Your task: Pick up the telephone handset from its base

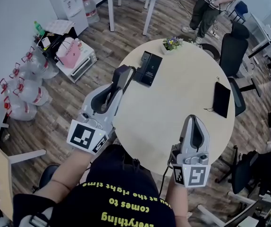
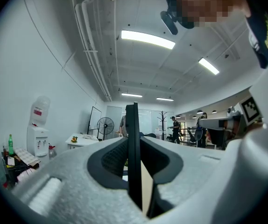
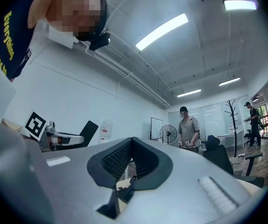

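Handset (image 2: 133,148), seemingly edge-on between jaws

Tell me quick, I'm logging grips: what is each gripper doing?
Left gripper: closed on the thin black handset.
Right gripper: closed, empty.

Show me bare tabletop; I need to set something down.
The middle of the table is bare, bordered by the telephone base, the dark flat case and the right gripper. The far rim is crowded with base and flower pot.
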{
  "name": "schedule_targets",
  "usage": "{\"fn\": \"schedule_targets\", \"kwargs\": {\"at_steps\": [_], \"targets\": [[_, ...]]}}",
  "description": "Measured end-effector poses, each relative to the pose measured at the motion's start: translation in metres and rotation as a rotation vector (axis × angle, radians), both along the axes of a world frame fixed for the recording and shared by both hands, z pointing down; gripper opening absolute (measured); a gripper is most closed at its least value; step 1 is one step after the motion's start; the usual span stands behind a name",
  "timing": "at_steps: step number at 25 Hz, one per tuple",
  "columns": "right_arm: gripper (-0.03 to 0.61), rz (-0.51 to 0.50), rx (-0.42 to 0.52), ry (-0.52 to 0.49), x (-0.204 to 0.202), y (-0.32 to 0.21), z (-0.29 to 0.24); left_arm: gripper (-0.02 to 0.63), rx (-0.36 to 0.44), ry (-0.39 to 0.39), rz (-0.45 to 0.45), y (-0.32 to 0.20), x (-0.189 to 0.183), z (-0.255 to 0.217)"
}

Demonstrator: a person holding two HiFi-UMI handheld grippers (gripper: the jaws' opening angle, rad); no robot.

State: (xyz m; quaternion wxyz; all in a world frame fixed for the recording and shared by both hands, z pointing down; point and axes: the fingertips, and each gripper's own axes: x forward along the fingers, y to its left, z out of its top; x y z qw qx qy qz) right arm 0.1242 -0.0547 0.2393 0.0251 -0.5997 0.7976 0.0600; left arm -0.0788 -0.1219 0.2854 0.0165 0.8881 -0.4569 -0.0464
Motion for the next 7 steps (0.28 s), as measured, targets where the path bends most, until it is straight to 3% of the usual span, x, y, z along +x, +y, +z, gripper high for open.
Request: {"fn": "schedule_targets", "kwargs": {"at_steps": [7], "targets": [[0.011,0.002,-0.003,-0.005,0.0072,0.0057,0.0034,0.080,-0.005,-0.008,0.000,0.0017,0.0075,0.0027]]}}
